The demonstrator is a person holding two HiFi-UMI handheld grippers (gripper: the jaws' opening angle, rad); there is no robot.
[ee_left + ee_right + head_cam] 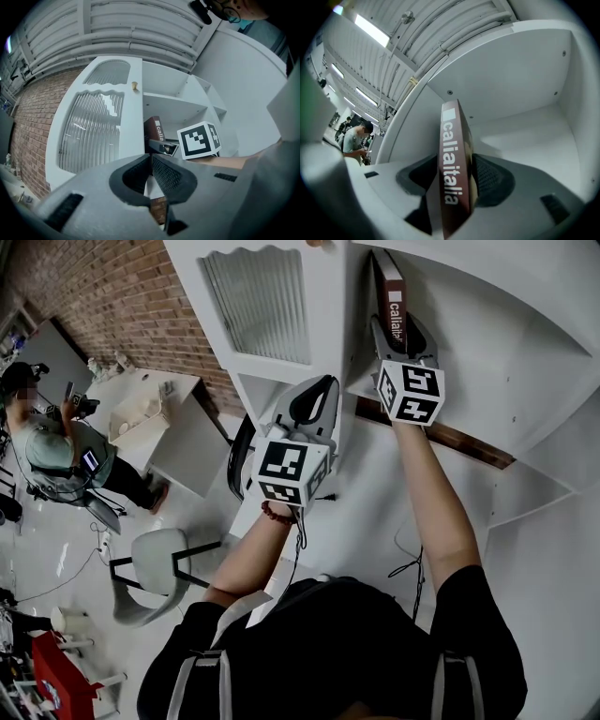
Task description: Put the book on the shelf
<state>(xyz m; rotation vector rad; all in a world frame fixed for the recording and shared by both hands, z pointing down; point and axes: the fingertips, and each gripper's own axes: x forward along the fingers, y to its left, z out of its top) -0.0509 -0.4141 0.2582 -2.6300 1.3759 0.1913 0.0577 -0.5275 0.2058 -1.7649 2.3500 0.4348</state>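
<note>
A dark red book [392,296] with white lettering on its spine stands upright in a compartment of the white shelf unit [487,343]. My right gripper [403,332] is reached into that compartment. In the right gripper view the book [453,154] stands between the jaws, with a gap showing on its left side, so the gripper [454,180] is open. The shelf floor [529,136] stretches away to the right of the book. My left gripper [315,401] hovers lower, in front of the cabinet, shut with nothing in it [151,161]. From there the book [154,132] shows beyond the door edge.
A ribbed-glass cabinet door [264,298] stands left of the compartment, with a small brass knob [134,86]. Below on the floor are a white table [155,423], a grey chair [155,568] and a person [56,451] by a brick wall.
</note>
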